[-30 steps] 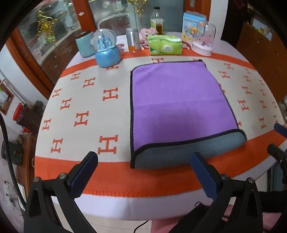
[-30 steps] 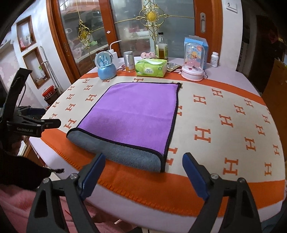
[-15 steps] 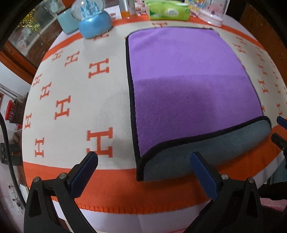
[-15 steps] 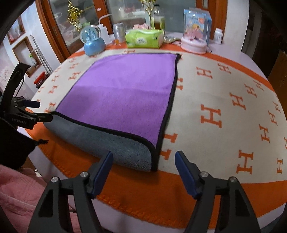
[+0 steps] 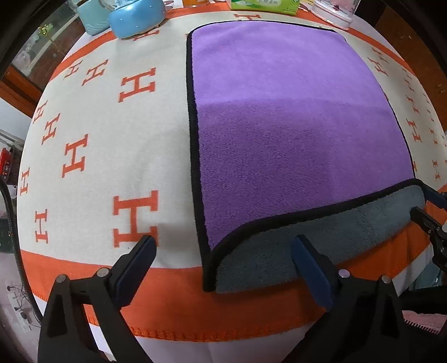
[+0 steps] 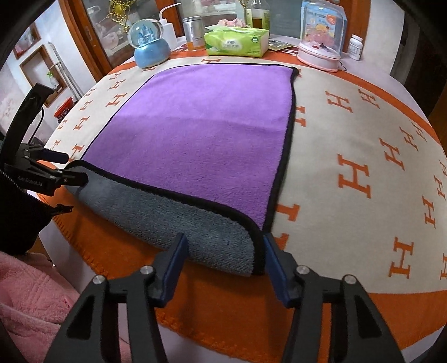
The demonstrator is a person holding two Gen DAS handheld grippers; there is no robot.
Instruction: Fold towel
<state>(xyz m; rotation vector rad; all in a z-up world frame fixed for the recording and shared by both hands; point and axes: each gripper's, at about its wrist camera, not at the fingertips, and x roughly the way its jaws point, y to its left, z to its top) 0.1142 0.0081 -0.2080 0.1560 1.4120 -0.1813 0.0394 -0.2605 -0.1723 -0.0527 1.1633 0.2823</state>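
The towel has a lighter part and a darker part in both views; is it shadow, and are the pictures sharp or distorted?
Left wrist view: the towel is brighter at the far end, shaded nearer the left gripper; strong fisheye bulge, image sharp. Right wrist view: same shade line across the towel, table edge curved, right gripper in focus.

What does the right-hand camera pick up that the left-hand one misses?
Only the right wrist view shows the whole snow globe, the metal can, a white pill bottle and the left gripper seen from the side.

Only the left wrist view shows the teal container and the right gripper at the towel's far near corner.

Both share the purple towel, its grey underside, the tissue pack and the H-patterned cloth.
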